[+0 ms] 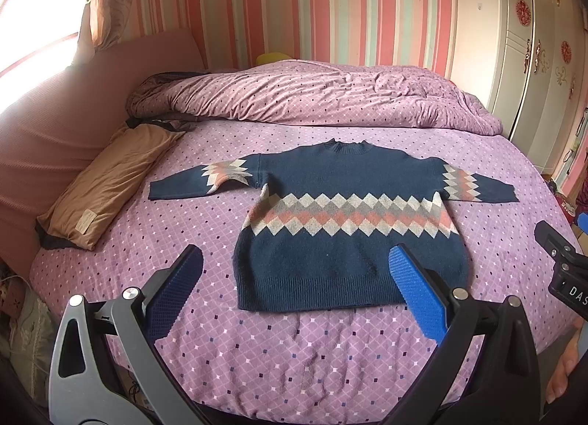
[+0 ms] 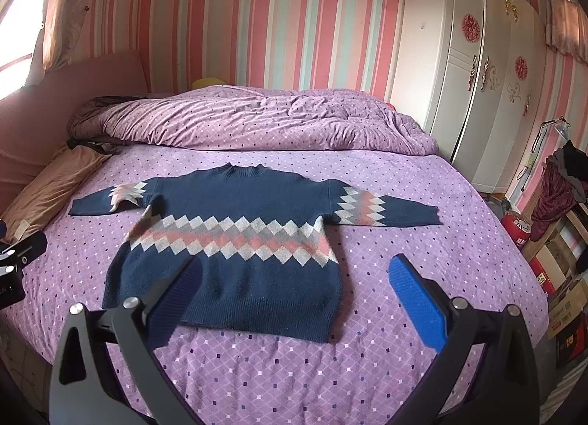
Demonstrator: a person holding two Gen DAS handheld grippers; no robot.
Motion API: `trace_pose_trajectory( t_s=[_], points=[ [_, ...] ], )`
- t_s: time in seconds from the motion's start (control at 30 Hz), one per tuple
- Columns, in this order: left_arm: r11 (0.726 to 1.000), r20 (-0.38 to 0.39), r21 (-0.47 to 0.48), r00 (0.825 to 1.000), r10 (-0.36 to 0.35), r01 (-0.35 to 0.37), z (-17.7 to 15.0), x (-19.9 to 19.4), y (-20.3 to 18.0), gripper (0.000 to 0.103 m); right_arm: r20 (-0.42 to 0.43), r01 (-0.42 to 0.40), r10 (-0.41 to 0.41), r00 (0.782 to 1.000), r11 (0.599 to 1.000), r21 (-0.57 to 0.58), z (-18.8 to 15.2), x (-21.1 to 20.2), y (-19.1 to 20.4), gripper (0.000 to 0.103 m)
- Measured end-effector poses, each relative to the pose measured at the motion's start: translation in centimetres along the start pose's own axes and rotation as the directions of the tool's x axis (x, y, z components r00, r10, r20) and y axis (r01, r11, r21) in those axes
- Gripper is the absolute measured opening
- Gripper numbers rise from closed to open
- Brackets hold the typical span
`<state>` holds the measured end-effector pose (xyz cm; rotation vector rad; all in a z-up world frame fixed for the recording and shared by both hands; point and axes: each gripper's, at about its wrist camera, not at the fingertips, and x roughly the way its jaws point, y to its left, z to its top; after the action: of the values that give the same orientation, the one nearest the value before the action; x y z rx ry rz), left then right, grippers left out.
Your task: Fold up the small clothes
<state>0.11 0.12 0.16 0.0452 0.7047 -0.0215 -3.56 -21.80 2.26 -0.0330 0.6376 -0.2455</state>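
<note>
Sweater (image 1: 345,226): navy knit wool-like cloth, matt and slightly fuzzy, ribbed at hem and collar.
Bedsheet (image 1: 257,359): purple printed cloth, soft, matt, faintly creased at the near edge.
Quilt (image 1: 330,94), far side: same printed cloth, rumpled.
Pillow (image 1: 106,182), left: tan woven cloth, smooth, lightly wrinkled.
Wardrobe (image 2: 459,76), right: white panels, glossy.
Left gripper (image 1: 296,267): black matt plastic arms, textured blue pads, shiny metal screws.
Right gripper (image 2: 296,274): same build.
</note>
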Motion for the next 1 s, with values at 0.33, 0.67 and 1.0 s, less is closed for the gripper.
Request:
trace_pose_trajectory(
  t_s=[0.33,0.67,1.0],
  points=[
    [1.000,0.001,0.000,1.000,0.000,0.000,-0.11,-0.06,0.06,0.100,0.000,-0.001,0.001,1.000,1.000,-0.001,0.03,-0.01,-0.05,0.102],
    [1.000,0.001,0.001,1.000,0.000,0.000,-0.08,-0.06,0.02,0.100,-0.001,-0.002,0.002,1.000,1.000,-0.001,0.08,0.00,0.17,0.102],
    [1.000,-0.001,0.001,1.000,0.001,-0.001,-0.14,0.00,0.21,0.100,-0.001,-0.003,0.003,1.000,1.000,-0.001,-0.07,0.08,0.44,0.102]
  ],
)
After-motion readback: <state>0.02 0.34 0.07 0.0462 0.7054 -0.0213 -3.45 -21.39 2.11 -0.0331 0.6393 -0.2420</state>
